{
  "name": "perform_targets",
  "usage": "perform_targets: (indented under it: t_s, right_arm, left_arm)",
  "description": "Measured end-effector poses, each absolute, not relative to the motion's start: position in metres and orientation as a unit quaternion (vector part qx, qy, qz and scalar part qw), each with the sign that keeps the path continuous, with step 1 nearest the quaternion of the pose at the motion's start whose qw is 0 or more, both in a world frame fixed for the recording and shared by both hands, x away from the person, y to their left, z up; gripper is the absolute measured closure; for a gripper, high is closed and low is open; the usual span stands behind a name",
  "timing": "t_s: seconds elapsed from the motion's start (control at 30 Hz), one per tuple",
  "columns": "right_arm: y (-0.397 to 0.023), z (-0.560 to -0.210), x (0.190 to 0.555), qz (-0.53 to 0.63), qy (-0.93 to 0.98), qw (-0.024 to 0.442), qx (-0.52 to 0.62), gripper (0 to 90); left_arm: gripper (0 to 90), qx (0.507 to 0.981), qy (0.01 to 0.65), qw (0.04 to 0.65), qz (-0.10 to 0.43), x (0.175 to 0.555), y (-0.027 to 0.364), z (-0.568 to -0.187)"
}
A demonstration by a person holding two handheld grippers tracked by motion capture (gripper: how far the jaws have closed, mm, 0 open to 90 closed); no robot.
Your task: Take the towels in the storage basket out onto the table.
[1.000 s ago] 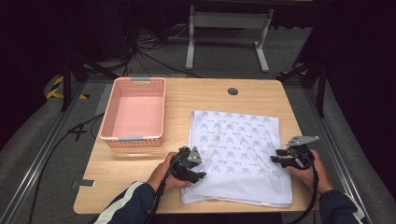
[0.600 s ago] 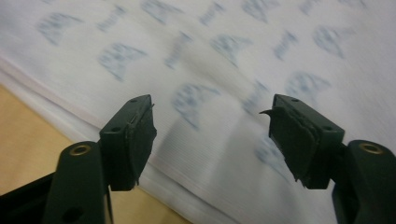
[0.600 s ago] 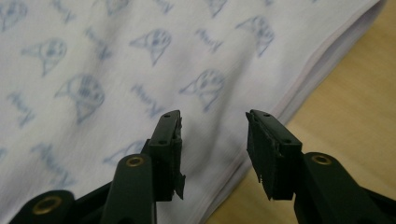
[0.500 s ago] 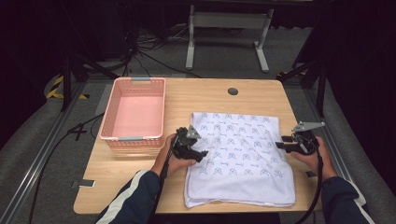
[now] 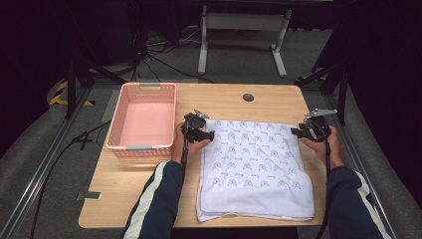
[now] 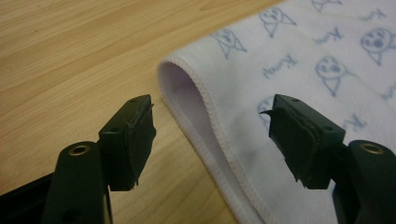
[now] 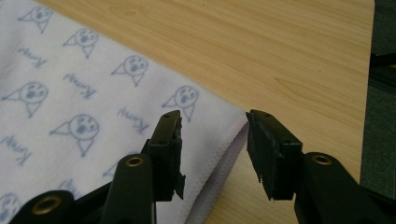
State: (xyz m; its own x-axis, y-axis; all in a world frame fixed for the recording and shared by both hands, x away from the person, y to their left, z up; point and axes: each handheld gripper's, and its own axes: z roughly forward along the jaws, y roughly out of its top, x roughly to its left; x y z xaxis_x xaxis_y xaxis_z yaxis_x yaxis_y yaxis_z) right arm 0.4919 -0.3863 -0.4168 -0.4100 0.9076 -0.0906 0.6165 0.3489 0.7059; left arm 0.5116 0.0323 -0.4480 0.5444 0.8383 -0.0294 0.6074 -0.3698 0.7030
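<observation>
A white towel (image 5: 254,169) with a blue print lies folded on the wooden table (image 5: 149,194). My left gripper (image 5: 211,134) is at the towel's far left corner. In the left gripper view its jaws (image 6: 212,121) stand open astride the folded edge of the towel (image 6: 289,51), and the pads do not press on it. These jaws have just been closing a little. My right gripper (image 5: 294,132) is at the far right corner. In the right gripper view it (image 7: 212,135) is open, with the towel's hem (image 7: 70,93) between the jaws and not squeezed.
A pink plastic basket (image 5: 124,119) stands on the table's left side, close to my left hand. A round cable hole (image 5: 248,97) lies in the tabletop beyond the towel. Bare wood lies beyond and left of the towel.
Both hands have moved away from the person along the towel's sides, up to its far corners. The left jaws stand wider than a second ago.
</observation>
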Motion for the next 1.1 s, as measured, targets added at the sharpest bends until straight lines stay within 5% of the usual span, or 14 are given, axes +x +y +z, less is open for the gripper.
perform_targets:
  t_s: [0.27,0.63,0.87,0.93,1.1]
  right_arm:
    - [-0.389,-0.428,0.508,0.293,0.771,0.234,0.514,55.8]
    - [-0.388,-0.446,0.521,0.283,0.768,0.214,0.533,54.1]
    - [-0.392,-0.446,0.523,0.294,0.764,0.193,0.541,57.5]
    - [-0.392,-0.446,0.523,0.299,0.767,0.184,0.538,66.1]
    - [-0.39,-0.445,0.523,0.305,0.775,0.169,0.527,79.6]
  left_arm:
    - [32.5,0.79,0.49,0.332,0.159,0.537,0.029,-0.455]
    - [31.8,0.81,0.472,0.315,0.145,0.55,0.028,-0.46]
    - [68.6,0.837,0.427,0.323,0.109,0.55,0.024,-0.455]
    - [78.3,0.838,0.428,0.323,0.103,0.55,0.021,-0.454]
    - [82.9,0.841,0.42,0.318,0.121,0.55,0.017,-0.454]
